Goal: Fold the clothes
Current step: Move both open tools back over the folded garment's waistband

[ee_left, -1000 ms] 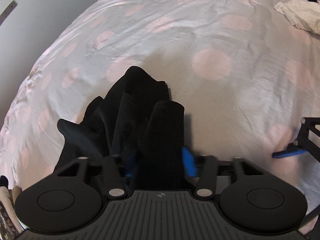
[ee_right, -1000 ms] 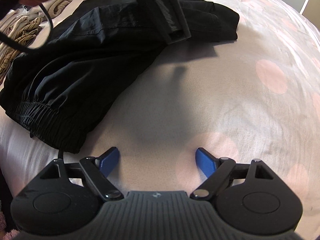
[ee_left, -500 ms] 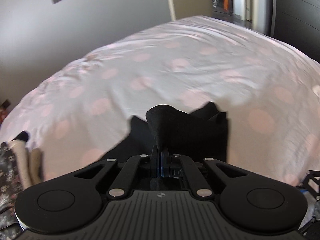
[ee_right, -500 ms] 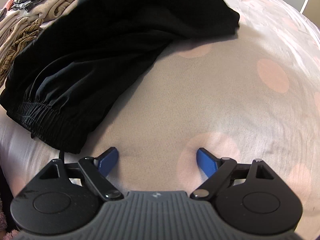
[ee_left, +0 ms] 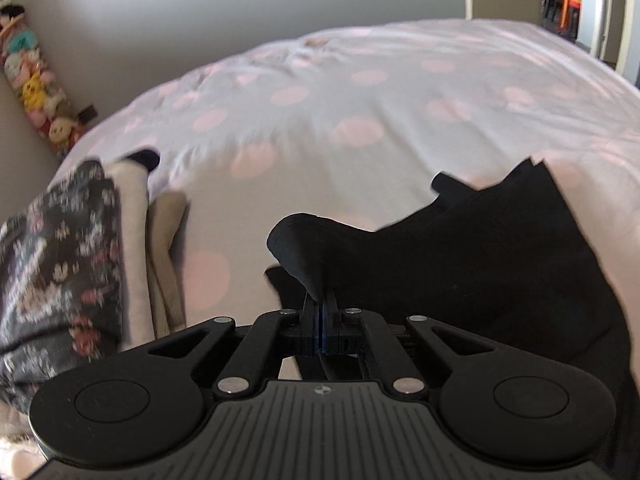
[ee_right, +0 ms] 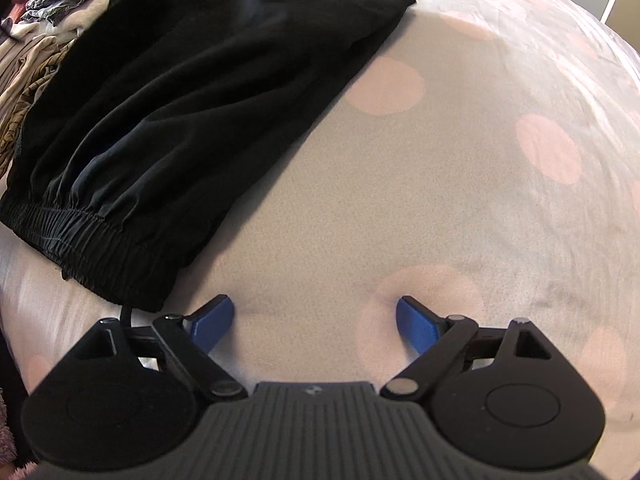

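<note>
Since a second ago my left claw (ee_left: 320,312) clamped onto a fold of the black pants (ee_right: 180,112) and carried it toward 9 o'clock, doubling them on the bed (ee_right: 460,200). Right claw (ee_right: 314,322) hangs released at 5 o'clock of the waistband, ready to pin.

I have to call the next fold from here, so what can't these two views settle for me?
- Left wrist view: the left tool is shut on the black garment; its own body hides how much cloth lies below the pinch.
- Left wrist view: the clothes pile is motion-blurred and cut off by the left edge.
- Right wrist view: the garment's top runs off the frame; the right tool, open, holds nothing.
</note>
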Demonstrator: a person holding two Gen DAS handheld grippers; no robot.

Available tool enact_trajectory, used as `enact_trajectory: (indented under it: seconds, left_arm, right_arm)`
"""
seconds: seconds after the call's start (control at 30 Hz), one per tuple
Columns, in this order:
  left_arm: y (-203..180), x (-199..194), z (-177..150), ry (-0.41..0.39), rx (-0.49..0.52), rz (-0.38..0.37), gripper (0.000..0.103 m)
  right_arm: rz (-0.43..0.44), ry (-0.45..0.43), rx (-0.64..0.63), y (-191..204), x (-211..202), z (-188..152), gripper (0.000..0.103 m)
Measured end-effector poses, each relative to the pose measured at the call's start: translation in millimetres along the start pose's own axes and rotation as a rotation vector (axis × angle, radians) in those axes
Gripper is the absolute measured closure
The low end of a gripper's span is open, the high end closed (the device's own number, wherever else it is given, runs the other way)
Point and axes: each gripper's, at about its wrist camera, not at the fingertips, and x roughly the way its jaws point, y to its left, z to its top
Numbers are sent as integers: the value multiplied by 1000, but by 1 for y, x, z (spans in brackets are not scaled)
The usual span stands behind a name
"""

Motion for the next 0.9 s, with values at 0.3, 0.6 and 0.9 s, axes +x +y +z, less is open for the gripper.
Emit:
enact_trajectory:
  seconds: [0.3,0.6,0.9]
  left_arm:
    - [39,21,-28,44,-176,-25,75]
    - [25,-46,-78,24,-328,-254,50]
    - [-8,-21,-123,174,-233,-87,82]
  right_arm:
    - [14,4,-3,0,6,4,6]
    - [3,-3,-3,3,8,7,6]
    - [-5,-52,15,4,5,2,6]
